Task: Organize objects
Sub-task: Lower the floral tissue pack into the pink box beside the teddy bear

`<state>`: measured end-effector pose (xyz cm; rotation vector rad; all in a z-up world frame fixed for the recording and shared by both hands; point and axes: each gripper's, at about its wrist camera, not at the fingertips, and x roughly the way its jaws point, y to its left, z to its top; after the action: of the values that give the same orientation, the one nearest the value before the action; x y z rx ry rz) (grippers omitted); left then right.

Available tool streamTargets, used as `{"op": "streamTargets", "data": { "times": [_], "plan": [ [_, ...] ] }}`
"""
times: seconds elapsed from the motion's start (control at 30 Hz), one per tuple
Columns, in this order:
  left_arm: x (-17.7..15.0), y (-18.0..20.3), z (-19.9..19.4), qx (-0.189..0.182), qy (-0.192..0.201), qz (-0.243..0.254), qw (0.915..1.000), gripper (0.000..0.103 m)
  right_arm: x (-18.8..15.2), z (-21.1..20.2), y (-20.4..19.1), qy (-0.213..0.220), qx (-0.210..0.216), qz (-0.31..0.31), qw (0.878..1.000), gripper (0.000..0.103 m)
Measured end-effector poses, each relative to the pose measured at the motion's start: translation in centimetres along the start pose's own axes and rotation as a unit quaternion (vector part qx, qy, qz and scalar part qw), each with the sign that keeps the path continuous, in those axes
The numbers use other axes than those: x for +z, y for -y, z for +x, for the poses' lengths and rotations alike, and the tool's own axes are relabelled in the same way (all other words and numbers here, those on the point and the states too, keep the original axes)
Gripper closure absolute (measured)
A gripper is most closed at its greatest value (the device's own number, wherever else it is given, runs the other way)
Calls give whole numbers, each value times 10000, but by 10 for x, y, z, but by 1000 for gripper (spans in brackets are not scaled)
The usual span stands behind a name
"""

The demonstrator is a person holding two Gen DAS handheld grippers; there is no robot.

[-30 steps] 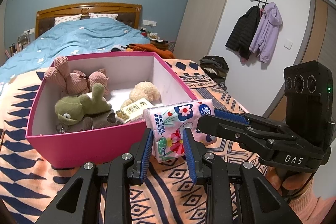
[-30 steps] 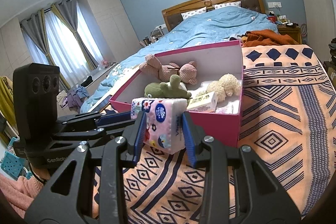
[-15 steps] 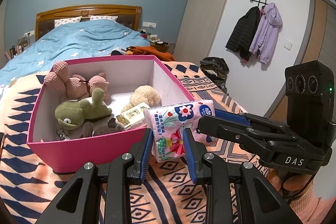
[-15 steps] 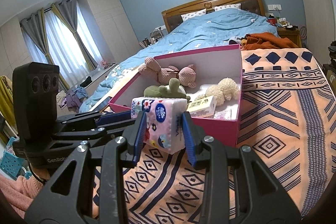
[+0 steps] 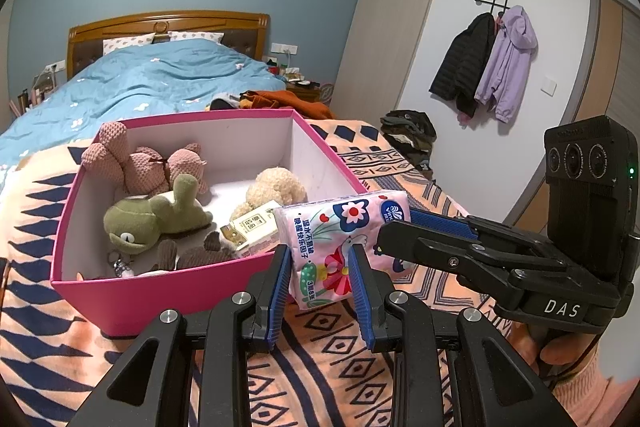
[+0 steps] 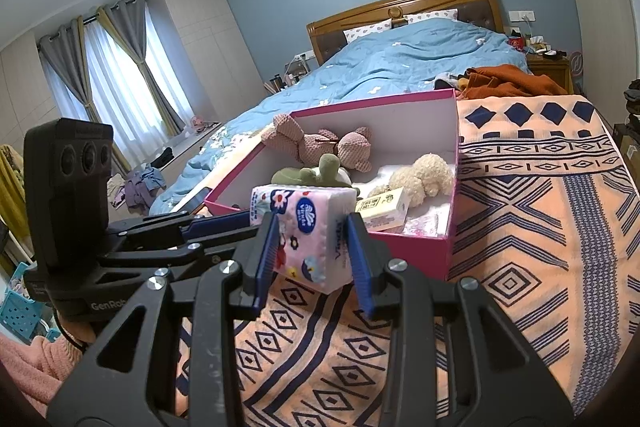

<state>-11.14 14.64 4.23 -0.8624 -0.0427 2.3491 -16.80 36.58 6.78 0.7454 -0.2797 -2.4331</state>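
Both grippers hold one pink flowered tissue pack (image 5: 344,235) in the air, just in front of the near right corner of the pink box (image 5: 168,291). My left gripper (image 5: 320,263) is shut on one end of it. My right gripper (image 6: 310,243) is shut on the other end of the pack (image 6: 304,223). The box (image 6: 408,255) stands on a patterned orange blanket and holds a green plush frog (image 5: 152,215), a pink plush toy (image 5: 140,163), a cream plush toy (image 5: 276,187) and a small cream carton (image 5: 252,227).
The patterned blanket (image 6: 540,227) covers the foot of a bed with a blue duvet (image 5: 140,83). An orange garment (image 6: 504,83) lies behind the box. Coats (image 5: 492,63) hang on the right wall. Clothes lie on the floor by the curtains (image 6: 136,183).
Both grippers have risen a little with the tissue pack, so more of the box's inside shows. The grip on the pack is unchanged.
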Motion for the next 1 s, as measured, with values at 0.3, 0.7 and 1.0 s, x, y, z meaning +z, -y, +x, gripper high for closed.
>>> {"op": "streamTargets", "data": {
  "times": [0.3,0.7,1.0],
  "plan": [
    [5,-1,3,2,15,-23,10000,75,2,0,0,35,-30,-9,10000,65],
    [10,-3,5,29,45,-67,10000,75,5,2,-1,70,-52,-46,10000,65],
    [13,-5,7,50,63,-55,10000,75,8,3,-1,85,-65,-51,9999,65]
  ]
}}
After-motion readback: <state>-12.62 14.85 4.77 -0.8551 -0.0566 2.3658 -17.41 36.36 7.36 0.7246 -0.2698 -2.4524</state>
